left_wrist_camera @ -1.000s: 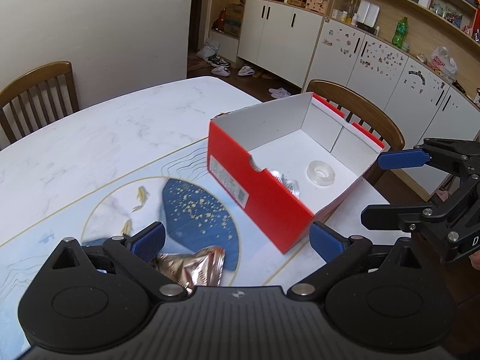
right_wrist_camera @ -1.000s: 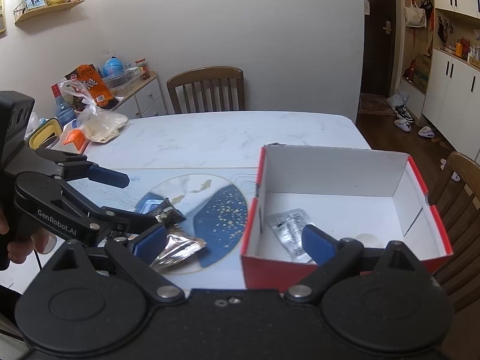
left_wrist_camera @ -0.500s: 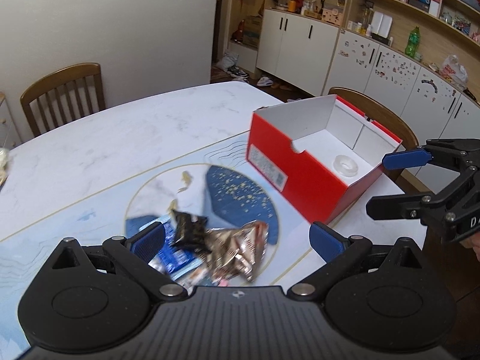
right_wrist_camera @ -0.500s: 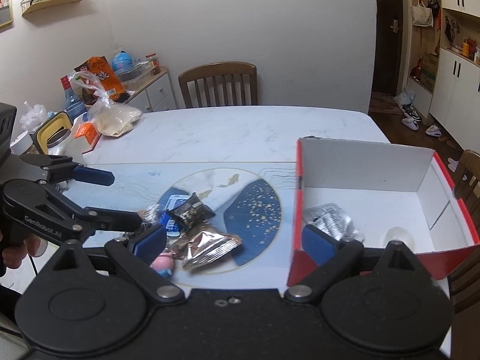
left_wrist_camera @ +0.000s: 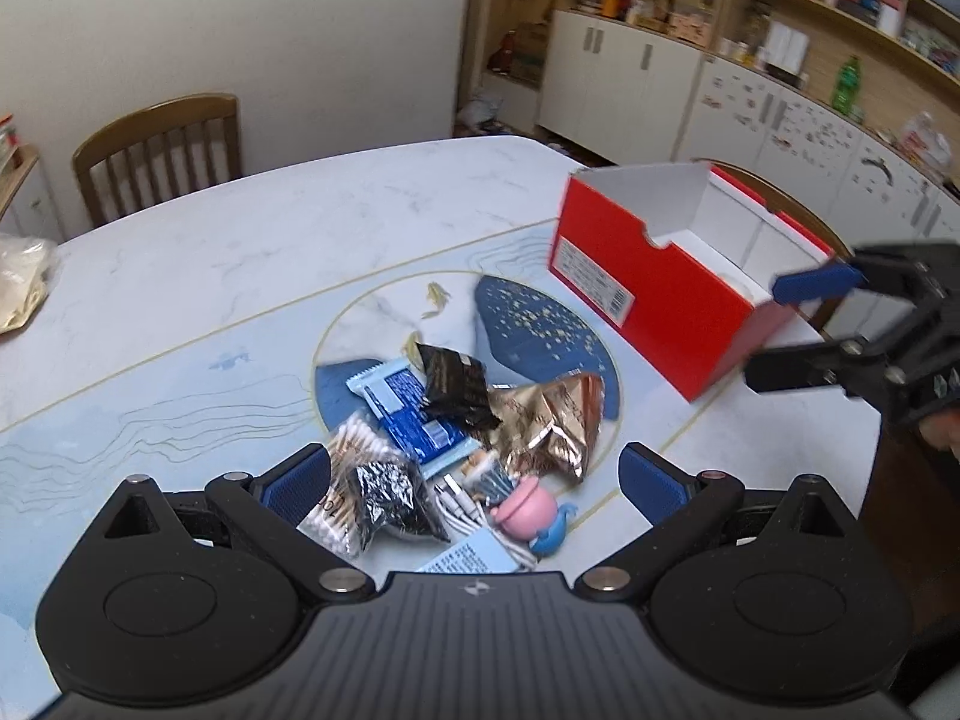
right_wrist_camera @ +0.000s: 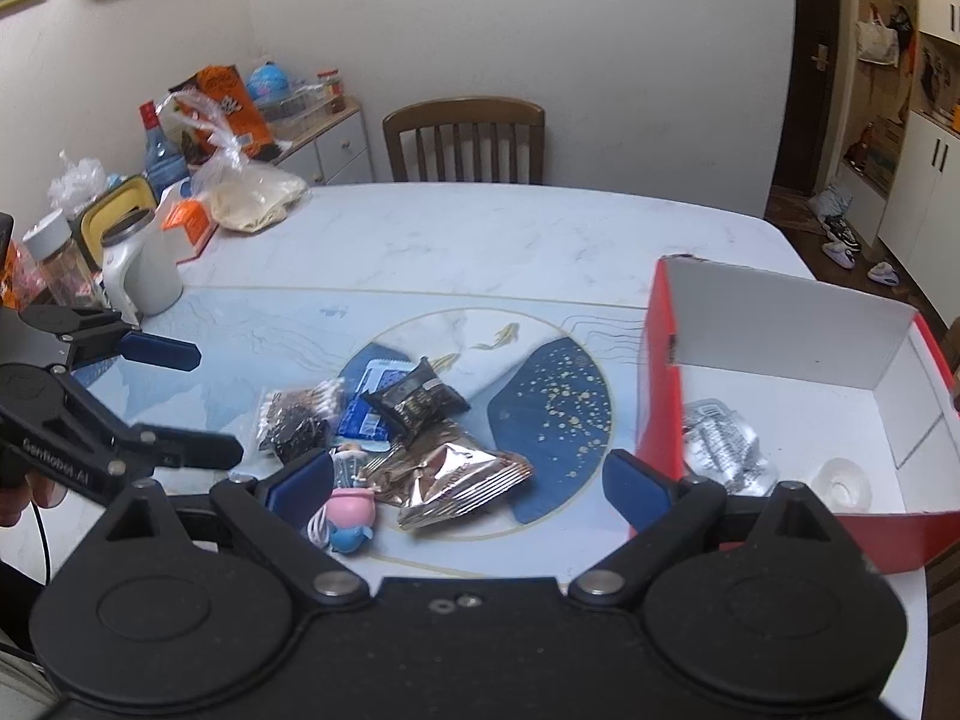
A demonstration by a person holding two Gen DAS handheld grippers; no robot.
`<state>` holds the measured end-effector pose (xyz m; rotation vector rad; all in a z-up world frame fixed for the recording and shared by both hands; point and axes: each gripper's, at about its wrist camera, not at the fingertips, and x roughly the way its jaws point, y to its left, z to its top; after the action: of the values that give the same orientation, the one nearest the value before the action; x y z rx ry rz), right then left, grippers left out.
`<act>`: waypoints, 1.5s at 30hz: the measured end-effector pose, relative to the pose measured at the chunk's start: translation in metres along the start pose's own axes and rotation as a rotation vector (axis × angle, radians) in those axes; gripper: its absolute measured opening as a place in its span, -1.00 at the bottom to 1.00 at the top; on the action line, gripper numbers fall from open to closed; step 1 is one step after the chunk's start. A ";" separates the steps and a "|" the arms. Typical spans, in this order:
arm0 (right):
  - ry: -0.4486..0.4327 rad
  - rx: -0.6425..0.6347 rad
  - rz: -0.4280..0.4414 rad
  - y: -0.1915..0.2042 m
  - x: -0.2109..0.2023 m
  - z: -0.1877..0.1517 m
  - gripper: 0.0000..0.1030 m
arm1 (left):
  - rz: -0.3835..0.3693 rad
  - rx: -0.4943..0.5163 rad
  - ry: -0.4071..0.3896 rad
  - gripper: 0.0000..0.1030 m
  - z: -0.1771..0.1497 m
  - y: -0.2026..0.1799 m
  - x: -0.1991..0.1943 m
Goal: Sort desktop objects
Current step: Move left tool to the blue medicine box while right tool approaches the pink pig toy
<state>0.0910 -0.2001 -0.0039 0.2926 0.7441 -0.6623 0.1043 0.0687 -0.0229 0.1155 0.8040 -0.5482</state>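
both sets of jaws stand wide open and hold nothing. the left gripper (left_wrist_camera: 474, 474) hangs over the near part of the pile, its blue pads either side of the heap; in the right wrist view it (right_wrist_camera: 210, 405) shows at the left, above the surface (left_wrist_camera: 270, 228) and touching none of the items. the right gripper (right_wrist_camera: 468, 477) hovers between the pile and the red box (right_wrist_camera: 660, 372); from the left wrist view it (left_wrist_camera: 774, 330) sits at the right, just beside the box's near corner.

the step in hand looks like choosing the next item: the sorting is begun but far from done. inside the box lie a silver blister pack (right_wrist_camera: 720, 450) and a clear tape roll (right_wrist_camera: 843, 480). still out on the patterned mat are a gold snack bag (left_wrist_camera: 552, 420), a black packet (left_wrist_camera: 456, 384) lying on a blue packet (left_wrist_camera: 414, 414), a bag of cotton swabs (left_wrist_camera: 354, 456), a black crinkled wrapper (left_wrist_camera: 384, 498), a pink toy (left_wrist_camera: 528, 504) and white cables (left_wrist_camera: 468, 498), all crowded and overlapping.

the next move probably calls for lowering one gripper onto a single item at the edge of the heap, the gold snack bag or the pink toy being the most exposed, and closing on it alone so the neighbours are not dragged along. both grippers tilt downward toward the surface, hand-held; a fingertip of the person shows at the far right edge of the left view.
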 end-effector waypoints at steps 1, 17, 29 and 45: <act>0.004 -0.005 0.000 0.002 0.003 0.000 0.88 | -0.006 0.017 0.002 0.99 -0.003 0.000 0.001; 0.064 -0.050 -0.014 0.014 0.051 -0.005 0.86 | -0.043 0.107 0.079 0.99 -0.047 0.012 0.036; 0.113 -0.007 0.037 0.038 0.078 -0.018 0.70 | -0.045 0.135 0.086 0.98 -0.061 0.016 0.055; 0.174 0.039 0.072 0.057 0.105 -0.024 0.39 | -0.072 0.176 0.076 0.83 -0.070 0.015 0.065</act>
<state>0.1729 -0.1927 -0.0941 0.4147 0.8829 -0.5885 0.1030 0.0753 -0.1196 0.2717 0.8355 -0.6856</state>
